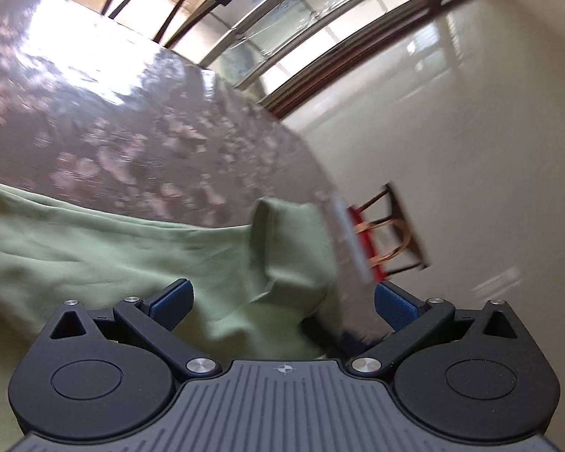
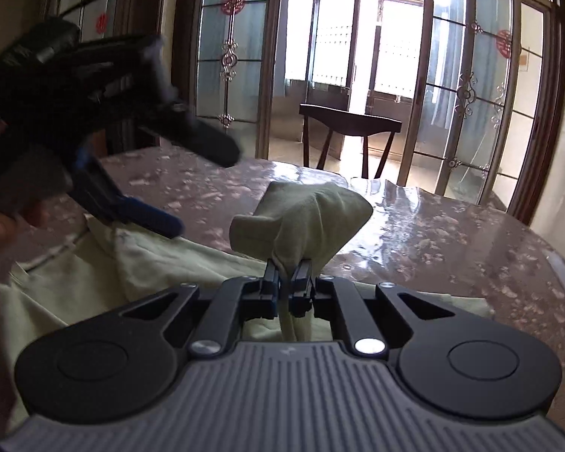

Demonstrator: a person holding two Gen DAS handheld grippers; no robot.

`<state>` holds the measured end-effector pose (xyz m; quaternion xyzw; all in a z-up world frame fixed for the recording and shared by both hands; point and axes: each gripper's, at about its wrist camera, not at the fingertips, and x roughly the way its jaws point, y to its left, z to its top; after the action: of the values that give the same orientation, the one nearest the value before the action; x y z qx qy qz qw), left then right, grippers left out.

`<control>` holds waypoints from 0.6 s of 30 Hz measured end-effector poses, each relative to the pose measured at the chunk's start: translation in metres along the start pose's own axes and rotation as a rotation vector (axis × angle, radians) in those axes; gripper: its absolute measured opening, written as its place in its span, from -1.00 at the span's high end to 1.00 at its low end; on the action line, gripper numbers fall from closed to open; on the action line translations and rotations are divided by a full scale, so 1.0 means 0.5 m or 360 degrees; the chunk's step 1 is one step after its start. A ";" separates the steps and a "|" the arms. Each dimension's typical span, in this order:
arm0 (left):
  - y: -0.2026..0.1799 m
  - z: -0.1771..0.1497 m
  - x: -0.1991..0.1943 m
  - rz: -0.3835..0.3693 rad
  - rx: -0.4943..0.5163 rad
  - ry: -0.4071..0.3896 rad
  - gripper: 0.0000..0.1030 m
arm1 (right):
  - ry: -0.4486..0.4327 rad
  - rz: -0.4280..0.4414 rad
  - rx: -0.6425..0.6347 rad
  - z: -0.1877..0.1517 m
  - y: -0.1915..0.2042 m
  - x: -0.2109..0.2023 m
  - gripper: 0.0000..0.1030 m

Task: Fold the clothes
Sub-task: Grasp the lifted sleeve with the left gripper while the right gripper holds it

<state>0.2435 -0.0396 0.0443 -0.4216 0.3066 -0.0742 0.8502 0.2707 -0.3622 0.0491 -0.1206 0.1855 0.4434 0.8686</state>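
Right gripper [image 2: 289, 275] is closest, jaws clenched on a bunched corner of the green garment [image 2: 94, 275], so that bit sticks up and away from the camera. The rest sprawls leftward across the glossy surface [image 2: 452, 233]. Left gripper [image 1: 282, 305] hangs over the cloth, jaws spread, grasping nothing.

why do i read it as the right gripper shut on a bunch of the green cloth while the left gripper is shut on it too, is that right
Not quite. The right gripper is shut on a bunch of the green cloth, but the left gripper is open, not shut on it: in the left wrist view its blue pads stand wide apart with cloth lying loose between them.
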 end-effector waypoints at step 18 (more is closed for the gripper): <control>0.033 -0.019 0.072 -0.0060 -0.0194 -0.0029 -0.75 | -0.0069 0.0198 -0.0113 0.024 0.097 -0.042 0.83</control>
<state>0.2644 -0.0494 0.0108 -0.4789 0.2948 -0.0674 0.8242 0.2221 -0.3451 0.0667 -0.1300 0.1578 0.5053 0.8384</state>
